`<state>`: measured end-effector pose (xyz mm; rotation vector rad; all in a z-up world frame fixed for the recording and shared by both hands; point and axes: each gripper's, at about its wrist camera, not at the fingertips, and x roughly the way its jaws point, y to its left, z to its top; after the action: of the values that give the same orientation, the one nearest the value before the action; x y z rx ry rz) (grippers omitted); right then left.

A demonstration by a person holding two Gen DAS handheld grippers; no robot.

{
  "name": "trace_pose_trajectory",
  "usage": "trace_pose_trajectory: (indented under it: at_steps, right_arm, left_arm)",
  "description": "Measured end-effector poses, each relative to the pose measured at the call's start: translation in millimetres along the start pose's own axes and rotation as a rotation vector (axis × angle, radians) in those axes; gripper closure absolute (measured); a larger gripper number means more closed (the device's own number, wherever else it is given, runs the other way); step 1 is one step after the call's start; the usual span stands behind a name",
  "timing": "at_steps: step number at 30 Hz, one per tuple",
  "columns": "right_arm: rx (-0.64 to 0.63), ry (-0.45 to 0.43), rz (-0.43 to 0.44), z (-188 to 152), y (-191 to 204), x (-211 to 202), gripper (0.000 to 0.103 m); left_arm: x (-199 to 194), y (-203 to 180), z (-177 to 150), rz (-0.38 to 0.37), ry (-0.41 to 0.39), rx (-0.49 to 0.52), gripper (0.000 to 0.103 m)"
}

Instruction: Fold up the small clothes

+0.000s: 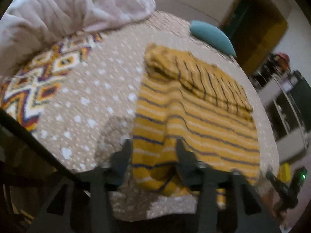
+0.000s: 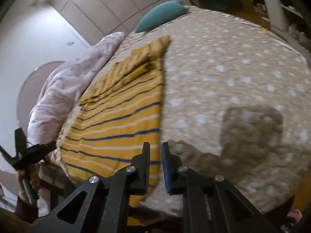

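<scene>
The left claw [image 1: 153,151] sits nearest the lens, its fingers spread apart, straddling the near left corner of a yellow striped garment [image 1: 194,120]; whether the fingers touch the cloth cannot be told through the blur. The right claw [image 2: 155,155] has its fingers drawn close together with a narrow gap between them, gripping nothing, poised at the garment's near right edge, one finger over the stripes and the other over the cover. The garment lies flat near the front edge of a bed, on a beige bedspread [image 2: 233,68] printed with white dots. Its far portion is folded over, the stripes there running crosswise. A pale pink quilt [image 1: 68,11] is heaped at the far left of the bed. A patterned cloth [image 1: 38,81] in orange, white and dark tones lies in front of it. A teal cushion [image 2: 159,14] rests at the far end. Pale panelled wardrobe doors [image 2: 93,5] stand behind the bed.
</scene>
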<state>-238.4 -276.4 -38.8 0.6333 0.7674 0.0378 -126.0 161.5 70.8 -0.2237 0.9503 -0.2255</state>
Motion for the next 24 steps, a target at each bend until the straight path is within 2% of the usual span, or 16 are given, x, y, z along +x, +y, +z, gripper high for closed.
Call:
trace_pose_trajectory:
  at_steps: [1, 3, 6, 8, 11, 16, 19, 24]
  right_arm:
    - [0.015, -0.013, -0.005, 2, -8, -6, 0.086]
    - [0.038, -0.039, -0.020, 6, -18, -17, 0.082]
    - [0.042, -0.074, -0.050, 8, -23, -28, 0.072]
    - [0.039, -0.091, -0.071, 8, -28, -34, 0.067]
    - [0.036, -0.090, -0.075, 11, -27, -32, 0.066]
    - [0.036, -0.071, -0.076, 12, -24, -23, 0.066]
    - [0.040, -0.052, -0.074, 13, -25, -14, 0.066]
    - [0.035, -0.015, -0.068, 13, -20, 1, 0.066]
  left_arm:
    - [-1, -2, 1, 0.011, -0.020, -0.001, 0.030]
    - [-6, -9, 4, 0.028, -0.071, -0.004, 0.020]
    - [-8, -24, 7, 0.041, -0.110, 0.022, 0.013]
    - [-1, -38, 9, 0.057, -0.091, 0.069, 0.013]
    - [19, -60, 7, 0.029, -0.022, 0.146, 0.013]
    - [51, -83, 2, 0.038, -0.003, 0.235, 0.013]
    - [74, -83, 0, 0.064, 0.014, 0.235, 0.013]
    - [96, -63, -10, 0.049, 0.045, 0.169, 0.013]
